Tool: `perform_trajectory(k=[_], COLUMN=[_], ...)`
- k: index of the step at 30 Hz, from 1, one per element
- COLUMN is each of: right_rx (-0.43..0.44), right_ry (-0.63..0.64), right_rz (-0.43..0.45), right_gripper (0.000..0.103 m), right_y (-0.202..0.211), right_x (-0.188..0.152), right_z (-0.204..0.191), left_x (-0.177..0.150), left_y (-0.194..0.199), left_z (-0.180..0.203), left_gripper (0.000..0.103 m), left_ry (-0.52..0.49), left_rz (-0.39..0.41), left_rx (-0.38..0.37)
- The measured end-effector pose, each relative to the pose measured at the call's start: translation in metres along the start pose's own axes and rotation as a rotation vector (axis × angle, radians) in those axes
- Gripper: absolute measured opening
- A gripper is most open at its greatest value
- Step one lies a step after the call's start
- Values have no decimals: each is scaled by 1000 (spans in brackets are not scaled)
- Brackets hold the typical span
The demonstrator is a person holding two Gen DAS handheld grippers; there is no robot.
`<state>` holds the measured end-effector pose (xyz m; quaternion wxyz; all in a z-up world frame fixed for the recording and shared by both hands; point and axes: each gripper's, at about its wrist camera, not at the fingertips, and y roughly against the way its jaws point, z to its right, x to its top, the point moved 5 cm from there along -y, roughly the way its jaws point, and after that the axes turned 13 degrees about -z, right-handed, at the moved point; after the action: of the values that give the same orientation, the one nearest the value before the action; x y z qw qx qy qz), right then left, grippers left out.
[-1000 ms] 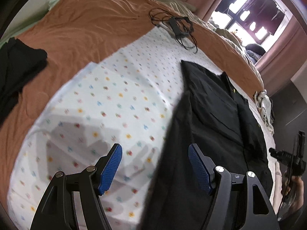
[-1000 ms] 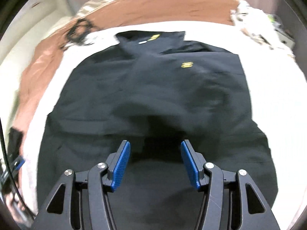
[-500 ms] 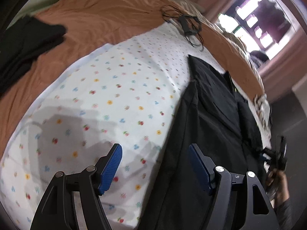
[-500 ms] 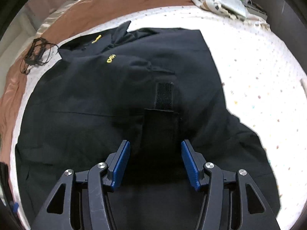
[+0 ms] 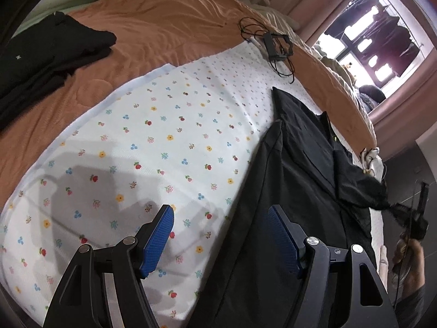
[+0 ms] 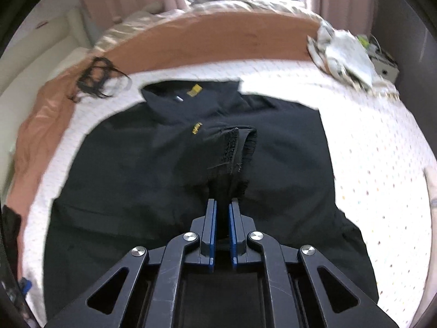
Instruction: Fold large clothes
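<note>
1 sleeve cuff (image 6: 235, 147) pinched in your right gripper (image 6: 222, 213) — jacket (image 6: 136, 180) flat on sheet (image 5: 164, 125) | left gripper (image 5: 221, 235) spread, empty, hem at 3 o'clock | next: carry cuff toward 12 o'clock.

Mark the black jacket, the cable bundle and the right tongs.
black jacket (image 6: 142, 164), right wrist view, flat body panel.
cable bundle (image 5: 275, 45), left wrist view, dark block amid the wires.
right tongs (image 6: 222, 205), right wrist view, tips pinching the jacket's cuff.
</note>
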<state>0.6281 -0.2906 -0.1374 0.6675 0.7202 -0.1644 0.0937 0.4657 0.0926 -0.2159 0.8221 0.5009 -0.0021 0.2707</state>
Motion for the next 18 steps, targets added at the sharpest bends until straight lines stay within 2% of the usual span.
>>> perform_trajectory(k=[6, 10, 12, 13, 14, 16, 18], right_rx=[66, 156, 198, 219, 220, 210, 231], right_ry=[86, 139, 184, 202, 214, 245, 269], right_rz=[52, 105, 102, 86, 96, 140, 120], right_gripper=[9, 10, 41, 71, 77, 77, 77], right_y=[27, 39, 42, 42, 45, 52, 51], right_x=[19, 29, 29, 27, 25, 19, 11], right_z=[-68, -129, -161, -173, -183, -198, -204], left_x=[0, 1, -1, -1, -3, -6, -10], left_y=[22, 44, 55, 59, 64, 69, 72], left_z=[-15, -29, -36, -39, -41, -44, -46], left_gripper=[72, 72, 72, 72, 72, 72, 72], left_ry=[45, 76, 92, 96, 100, 102, 104], left_rz=[28, 60, 74, 79, 84, 89, 89], left_rx=[3, 19, 34, 39, 43, 50, 55])
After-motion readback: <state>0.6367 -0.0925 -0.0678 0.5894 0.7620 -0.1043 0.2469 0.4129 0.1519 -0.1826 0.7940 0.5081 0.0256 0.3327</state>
